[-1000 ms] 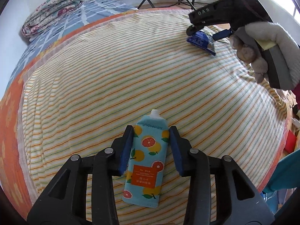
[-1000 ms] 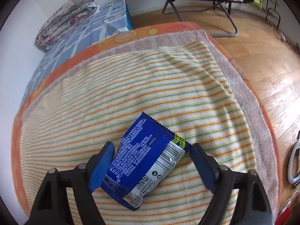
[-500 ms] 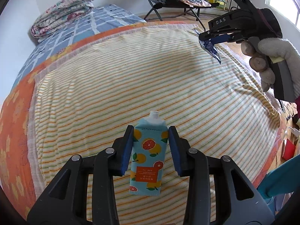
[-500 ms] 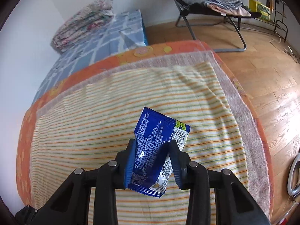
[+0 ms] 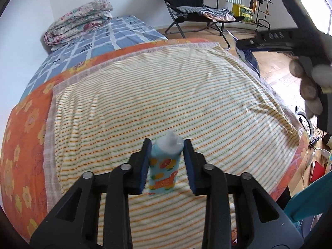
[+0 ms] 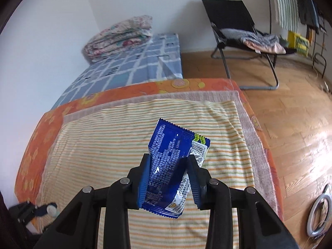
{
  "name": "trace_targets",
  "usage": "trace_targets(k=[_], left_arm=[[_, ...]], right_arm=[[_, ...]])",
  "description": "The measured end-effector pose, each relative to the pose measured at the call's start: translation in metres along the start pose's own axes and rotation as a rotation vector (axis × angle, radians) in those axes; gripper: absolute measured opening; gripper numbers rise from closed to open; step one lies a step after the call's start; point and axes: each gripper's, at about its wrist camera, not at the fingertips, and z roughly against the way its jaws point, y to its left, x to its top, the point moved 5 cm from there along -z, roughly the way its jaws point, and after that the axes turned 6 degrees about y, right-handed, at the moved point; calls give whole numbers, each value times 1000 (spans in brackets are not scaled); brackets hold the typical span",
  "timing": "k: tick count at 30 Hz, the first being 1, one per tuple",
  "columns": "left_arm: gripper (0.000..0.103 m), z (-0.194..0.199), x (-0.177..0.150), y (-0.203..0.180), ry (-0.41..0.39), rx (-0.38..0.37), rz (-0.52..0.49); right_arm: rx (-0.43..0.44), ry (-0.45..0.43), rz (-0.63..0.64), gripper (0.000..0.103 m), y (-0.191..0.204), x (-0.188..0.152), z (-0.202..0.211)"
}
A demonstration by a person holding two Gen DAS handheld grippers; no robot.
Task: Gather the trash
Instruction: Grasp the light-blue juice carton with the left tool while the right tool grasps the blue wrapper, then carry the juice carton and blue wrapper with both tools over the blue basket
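Striped yellow-and-orange towelling [image 5: 166, 95] is spread over an orange flowered cover on a bed, with a blue checked mattress and one folded flowered quilt [image 5: 78, 22] beyond the towel, against the white wall. One black folding chair [image 5: 186, 6] stands on the wooden floor past the towel's far edge.

From the left wrist view, one fruit-printed pouch [image 5: 164, 166] with a white spout is seen between the blue pads of the left gripper [image 5: 166, 166]. The jaws are closing on it and the pads are pressed to its sides. A second ago the pouch lay flat on the towel; now it is lifted clear and stands nearly upright above the towel's near part. At the right edge of the towel, the right gripper is seen side-on, borne by one gloved hand [image 5: 311, 78], with a blue wrapper [image 5: 251, 58] hanging from its tips. Earlier that gripper was down on the towel; now it is raised beyond the towel's right edge, over the floor.

From the right wrist view, one blue wrapper [image 6: 172, 161] is clamped between the narrow-set pads of the right gripper [image 6: 168, 174]. A second ago the wrapper lay on the towel between wide-set jaws; now it is held crumpled and raised above the towel's middle. At the towel's near left corner the tip of the left gripper [image 6: 43, 209] is seen, blurred. One white ring [image 6: 319, 213] lies on the floor to the right of the towel.
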Motion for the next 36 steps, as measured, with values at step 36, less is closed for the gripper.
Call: trace_targets(k=[36], left_arm=[[22,112,-85,-42,-106,-74,41]], right_arm=[[202,-32,261,36,94,-157,123]])
